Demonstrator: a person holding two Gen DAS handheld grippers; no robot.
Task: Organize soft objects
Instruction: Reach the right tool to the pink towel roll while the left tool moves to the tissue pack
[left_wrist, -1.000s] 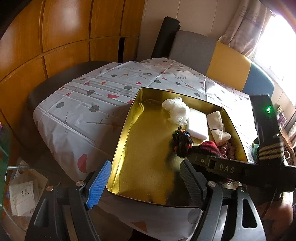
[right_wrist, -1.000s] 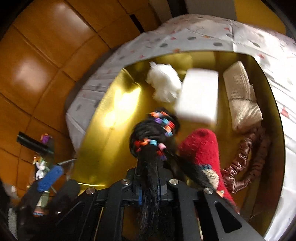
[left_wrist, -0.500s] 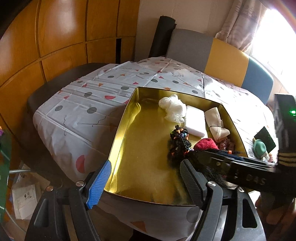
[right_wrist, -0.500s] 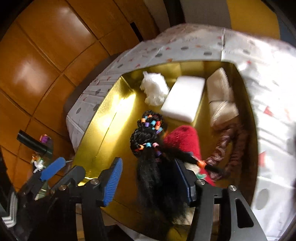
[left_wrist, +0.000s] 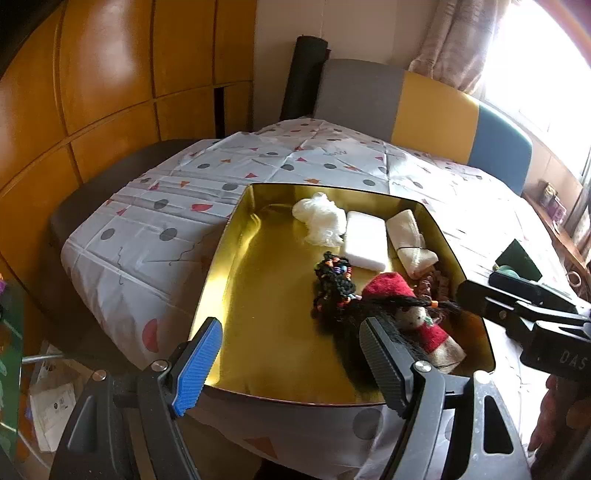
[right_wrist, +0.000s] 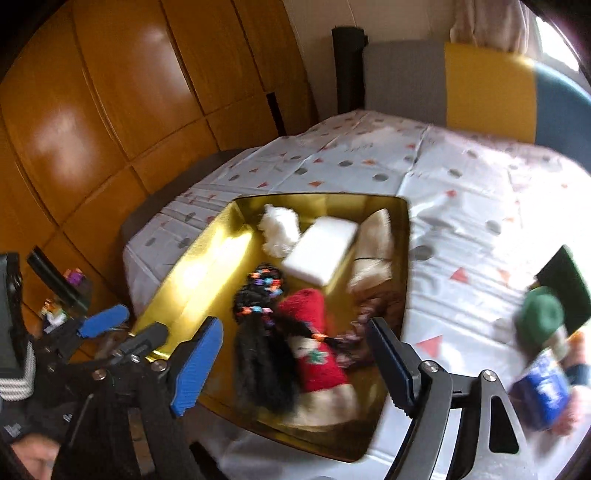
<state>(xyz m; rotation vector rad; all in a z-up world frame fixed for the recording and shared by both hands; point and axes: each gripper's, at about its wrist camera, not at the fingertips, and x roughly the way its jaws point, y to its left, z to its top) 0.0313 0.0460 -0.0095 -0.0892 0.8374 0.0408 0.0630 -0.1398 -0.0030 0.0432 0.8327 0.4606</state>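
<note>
- Gold tray (left_wrist: 236, 295) sits on a surface w/ a white cloth (left_wrist: 155, 236) printed in dots and triangles.
- Black hair bundle w/ coloured beads (left_wrist: 334, 280) now lies loose in the tray, near its middle; 1 s ago it was pinched in the right tongs.
- Right tongs (right_wrist: 291, 365) are now spread wide and hold nothing; they have pulled back from the tray and sit above its near edge. Half a sec ago they were already apart, closer in.
- Left tongs (left_wrist: 291, 362) are spread apart, empty, at the tray's near-left edge; same pose as 1 s ago.
- Red-dressed doll (left_wrist: 410, 314) lies just right of the hair bundle, touching it; dark strands cross its face. More of the doll shows than before, since the right tool's body (left_wrist: 528, 314) has moved off to the right.
- Along the tray's far side, left to right: white fluffy wad (left_wrist: 319, 219), white foam block (left_wrist: 364, 240), beige rolled cloth (left_wrist: 408, 238). None has shifted.
- Brownish scrunchie (right_wrist: 380, 306) sits by the tray's right wall, partly hidden behind the doll.
- Right wrist view is motion-blurred. Outside the tray, on the cloth at right: a green ball-like item (right_wrist: 541, 317), a dark green pad (right_wrist: 569, 288), a blue item (right_wrist: 543, 391); details unclear.
</note>
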